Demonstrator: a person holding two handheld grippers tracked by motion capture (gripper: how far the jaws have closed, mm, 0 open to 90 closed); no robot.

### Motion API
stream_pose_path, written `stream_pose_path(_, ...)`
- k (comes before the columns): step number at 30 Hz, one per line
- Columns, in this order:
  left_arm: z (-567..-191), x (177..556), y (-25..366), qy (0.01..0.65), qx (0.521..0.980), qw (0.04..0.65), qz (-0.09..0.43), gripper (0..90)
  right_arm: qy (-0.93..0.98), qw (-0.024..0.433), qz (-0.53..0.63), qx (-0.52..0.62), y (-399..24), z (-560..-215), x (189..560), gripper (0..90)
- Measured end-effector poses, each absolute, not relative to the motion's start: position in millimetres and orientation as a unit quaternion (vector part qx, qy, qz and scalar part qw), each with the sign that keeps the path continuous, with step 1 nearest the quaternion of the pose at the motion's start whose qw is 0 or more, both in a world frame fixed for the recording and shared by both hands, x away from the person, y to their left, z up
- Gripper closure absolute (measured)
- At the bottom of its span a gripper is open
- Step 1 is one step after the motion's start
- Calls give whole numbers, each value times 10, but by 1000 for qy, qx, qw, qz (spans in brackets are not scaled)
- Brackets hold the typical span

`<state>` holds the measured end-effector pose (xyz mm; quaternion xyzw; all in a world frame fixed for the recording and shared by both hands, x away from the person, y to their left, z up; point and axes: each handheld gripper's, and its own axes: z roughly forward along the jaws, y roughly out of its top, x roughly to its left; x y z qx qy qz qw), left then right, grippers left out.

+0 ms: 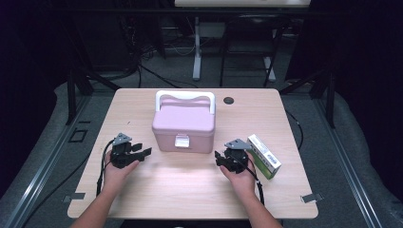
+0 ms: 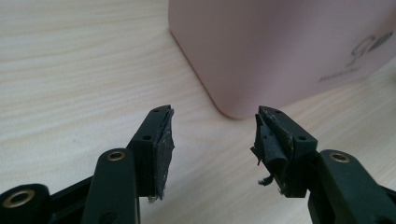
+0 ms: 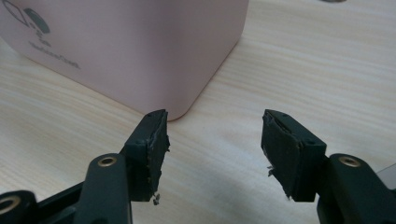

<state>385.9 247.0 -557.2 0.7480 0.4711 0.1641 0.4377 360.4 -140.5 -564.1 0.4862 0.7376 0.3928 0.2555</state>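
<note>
Left gripper [image 1: 142, 153] and right gripper [image 1: 219, 158] both gape wide, empty, flanking the pink case [image 1: 184, 126] mid-table [image 1: 142, 199]. Case: rigid smooth plastic, rounded corners, likely light but slippery; best taken by the white handle [image 1: 185, 97]. Green-white carton [image 1: 264, 156] near the right edge.

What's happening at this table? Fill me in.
A person holds a gripper in each hand, the left gripper and right gripper, both open and empty, on either side of a closed pink box with a white handle. Neither touches it. A small green and white carton lies beside the right hand.
</note>
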Motion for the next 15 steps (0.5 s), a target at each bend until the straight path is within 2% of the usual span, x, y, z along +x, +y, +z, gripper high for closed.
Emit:
stream_pose_path(5, -5565, 3949, 2469, 482, 749, 421, 173, 476, 735, 264, 395, 483, -1387, -5617, 3666, 408)
stream_pose_path(9, -5562, 4047, 2477, 497, 728, 441, 171, 511, 729, 272, 400, 485, -1362, -5596, 3740, 436)
stream_pose_path(12, -5573, 4136, 2484, 503, 730, 433, 163, 558, 722, 280, 399, 491, -1350, -5570, 3806, 482)
stream_pose_path(13, -5570, 4157, 2472, 502, 727, 439, 163, 605, 716, 279, 401, 499, -1345, -5556, 3859, 518)
stream_pose_path(15, -5552, 4190, 2444, 501, 727, 441, 161, 634, 713, 282, 398, 503, -1340, -5549, 3882, 525)
